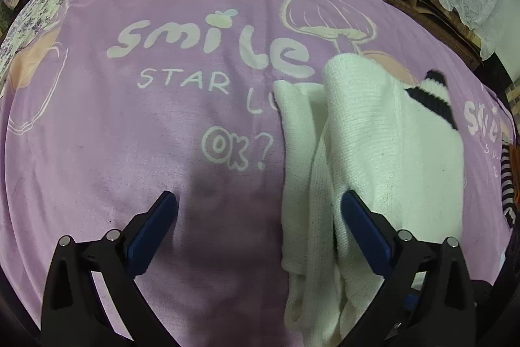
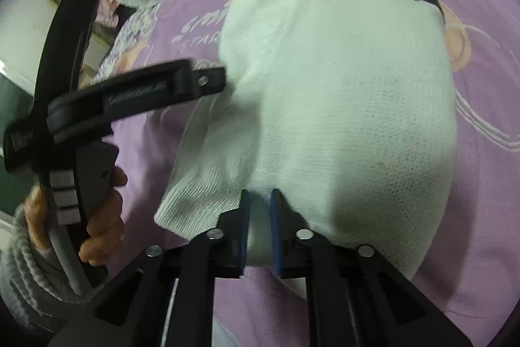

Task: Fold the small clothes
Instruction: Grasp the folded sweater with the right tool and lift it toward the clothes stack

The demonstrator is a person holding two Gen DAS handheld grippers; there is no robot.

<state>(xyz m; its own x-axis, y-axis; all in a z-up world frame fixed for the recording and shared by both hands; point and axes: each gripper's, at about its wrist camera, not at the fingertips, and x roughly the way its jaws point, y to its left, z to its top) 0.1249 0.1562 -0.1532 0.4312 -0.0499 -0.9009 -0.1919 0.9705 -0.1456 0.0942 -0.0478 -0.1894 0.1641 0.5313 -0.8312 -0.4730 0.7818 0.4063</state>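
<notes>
Knitwear is the thing being folded: a white knitted garment (image 1: 383,132) with a black-striped edge lies on a purple blanket (image 1: 130,126) printed with the word "smile", partly doubled over on itself. In the right wrist view its near hem is seen pinched between the blue pads of the right tool (image 2: 260,230), which is pressed nearly together on the cloth. The left tool (image 1: 258,226) is spread wide with nothing between its fingers, one finger resting just beside the garment's left fold. The fabric is judged soft, light and limp, likely to sag and stretch if lifted by a single layer. A hold on a hem or doubled edge, where the knit is thickest, is judged best; corners should be taken together so that the fold stays square.
</notes>
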